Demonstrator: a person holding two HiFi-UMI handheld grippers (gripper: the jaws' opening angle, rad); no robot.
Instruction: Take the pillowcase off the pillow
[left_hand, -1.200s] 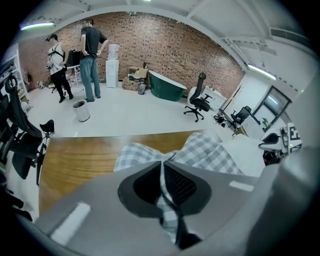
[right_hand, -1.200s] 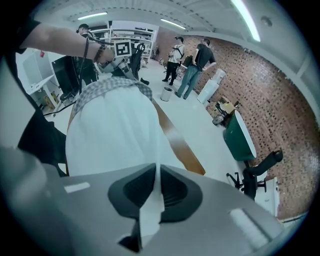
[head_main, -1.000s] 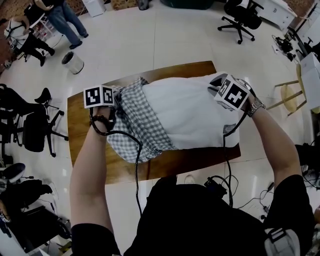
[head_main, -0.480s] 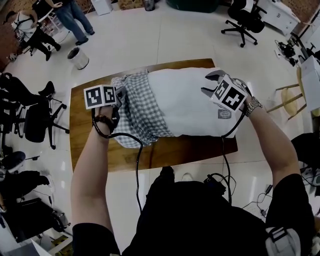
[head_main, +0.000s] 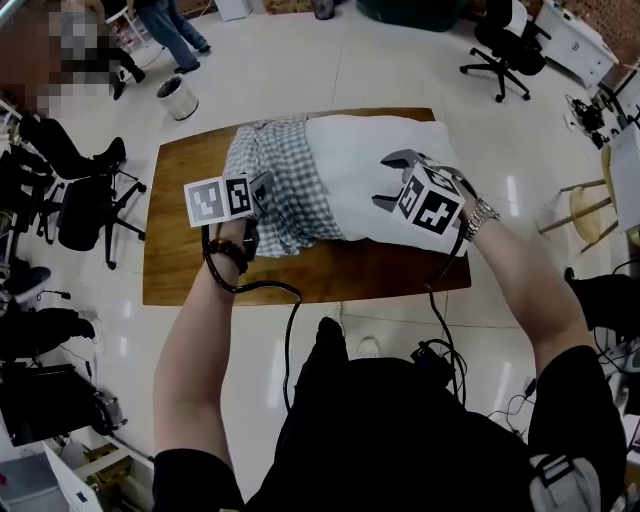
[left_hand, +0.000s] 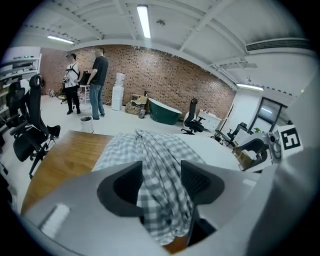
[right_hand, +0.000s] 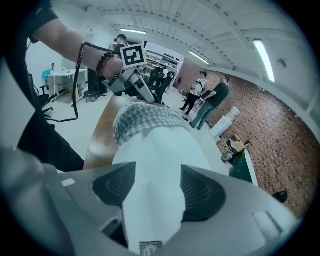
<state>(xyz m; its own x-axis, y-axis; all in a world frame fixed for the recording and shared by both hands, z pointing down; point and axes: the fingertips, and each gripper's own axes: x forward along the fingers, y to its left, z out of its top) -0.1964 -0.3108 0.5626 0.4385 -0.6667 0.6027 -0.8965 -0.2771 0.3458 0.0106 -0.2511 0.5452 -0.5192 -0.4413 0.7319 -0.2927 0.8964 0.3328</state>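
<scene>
The pillowcase (head_main: 275, 185), a grey-and-white check, lay bunched over the left end of the white pillow (head_main: 360, 165), which stretched along the far edge of the wooden desk (head_main: 180, 260) toward its far right corner. The near strip and the left end of the desk showed bare wood. The left gripper (head_main: 263, 188) sat at the near left side of the bunched cloth. Its jaws had just been opening and stood apart, with a hanging fold of the check between them in the left gripper view (left_hand: 161, 175). The right gripper (head_main: 384, 180) was at the pillow's near right part. Its jaws had also just been opening and stood wide, with the pillow's white corner and its small sewn tag (right_hand: 150, 247) lying loose between them.
</scene>
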